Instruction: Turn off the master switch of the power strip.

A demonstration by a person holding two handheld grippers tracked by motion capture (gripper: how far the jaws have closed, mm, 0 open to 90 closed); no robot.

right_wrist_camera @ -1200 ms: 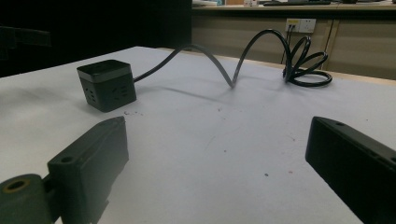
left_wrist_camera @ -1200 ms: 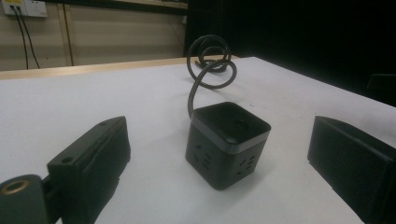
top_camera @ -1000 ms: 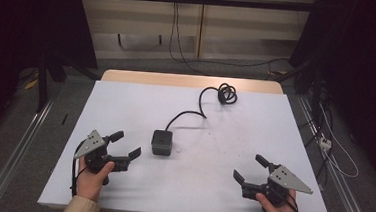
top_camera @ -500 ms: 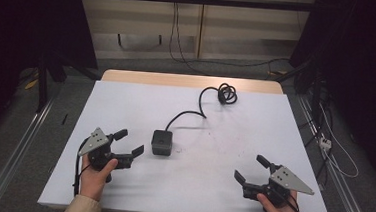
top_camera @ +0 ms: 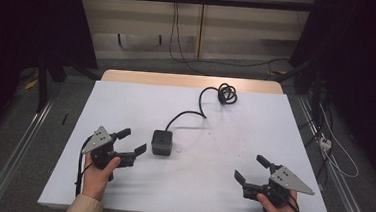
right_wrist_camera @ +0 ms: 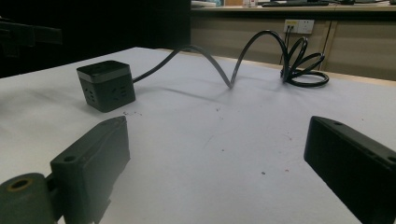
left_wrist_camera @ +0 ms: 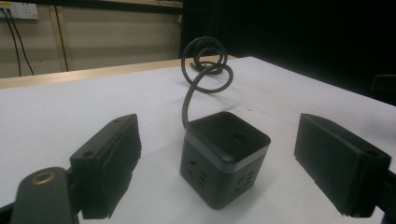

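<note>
A black cube power strip (top_camera: 162, 142) sits on the white table sheet (top_camera: 126, 101). Its black cable (top_camera: 188, 114) runs back to a coil (top_camera: 225, 94) near the far edge. My left gripper (top_camera: 133, 139) lies just left of the cube, open and pointing at it. Its jaws have just been closing a little, with nothing between them. In the left gripper view the cube (left_wrist_camera: 224, 156) stands close ahead of the left gripper (left_wrist_camera: 219, 135), with the coil (left_wrist_camera: 205, 60) behind it. My right gripper (top_camera: 250, 168) rests open at the front right, and the right gripper view shows the cube (right_wrist_camera: 106, 84) far off at the left.
The cable arches over the sheet (right_wrist_camera: 224, 70) between cube and coil (right_wrist_camera: 301, 65). The wooden table edge (top_camera: 192, 81) shows beyond the sheet, and wall sockets (right_wrist_camera: 299, 25) with loose cables lie behind. Dark curtains stand on both sides.
My left gripper has edged slightly to the right, toward the cube. The right gripper, cube and cable have stayed put.
</note>
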